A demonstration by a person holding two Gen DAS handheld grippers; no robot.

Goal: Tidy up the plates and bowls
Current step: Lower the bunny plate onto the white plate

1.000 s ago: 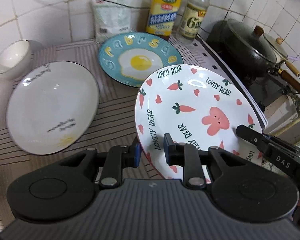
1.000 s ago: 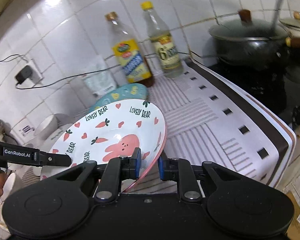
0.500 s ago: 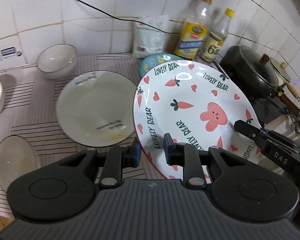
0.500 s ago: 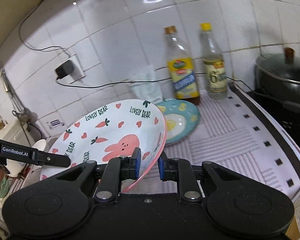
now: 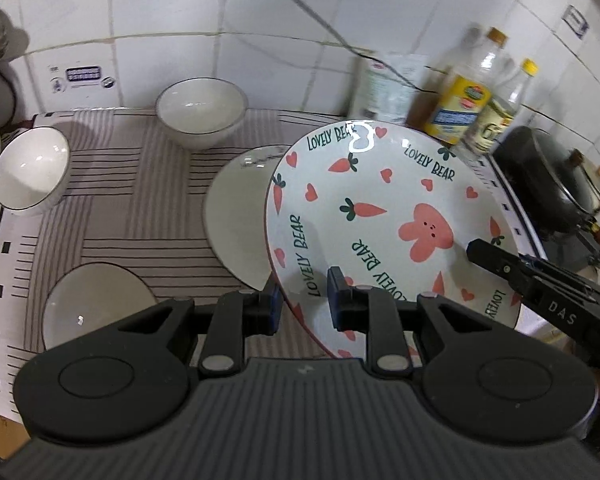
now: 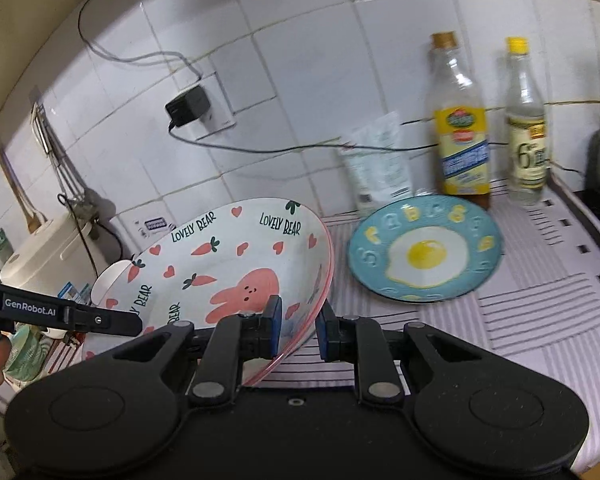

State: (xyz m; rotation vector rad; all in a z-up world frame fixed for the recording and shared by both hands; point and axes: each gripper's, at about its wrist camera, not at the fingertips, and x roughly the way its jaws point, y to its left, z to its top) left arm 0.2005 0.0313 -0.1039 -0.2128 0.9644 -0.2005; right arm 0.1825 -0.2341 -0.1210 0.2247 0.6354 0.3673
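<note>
A white "Lovely Bear" plate (image 5: pixel 380 216) with carrots and a pink rabbit is held in the air, tilted, by both grippers. My left gripper (image 5: pixel 302 304) is shut on its near left rim. My right gripper (image 6: pixel 298 330) is shut on its right rim (image 6: pixel 316 280). A white plate (image 5: pixel 236 220) lies on the striped mat below it, partly hidden. Three white bowls stand at the back (image 5: pixel 201 110), the left (image 5: pixel 30 170) and the front left (image 5: pixel 96 308). A blue fried-egg plate (image 6: pixel 424 254) lies on the mat to the right.
Two bottles (image 6: pixel 462 132) (image 6: pixel 526 128) and a white pouch (image 6: pixel 382 164) stand against the tiled wall. A black pot (image 5: pixel 552 184) sits on the stove at the right. A charger and cable (image 6: pixel 188 108) hang on the wall. A white appliance (image 6: pixel 48 252) stands far left.
Both grippers have lifted the bear plate and carried it leftwards, away from the blue egg plate. It now hangs over the white plate, and the bowls on the left have come into view.
</note>
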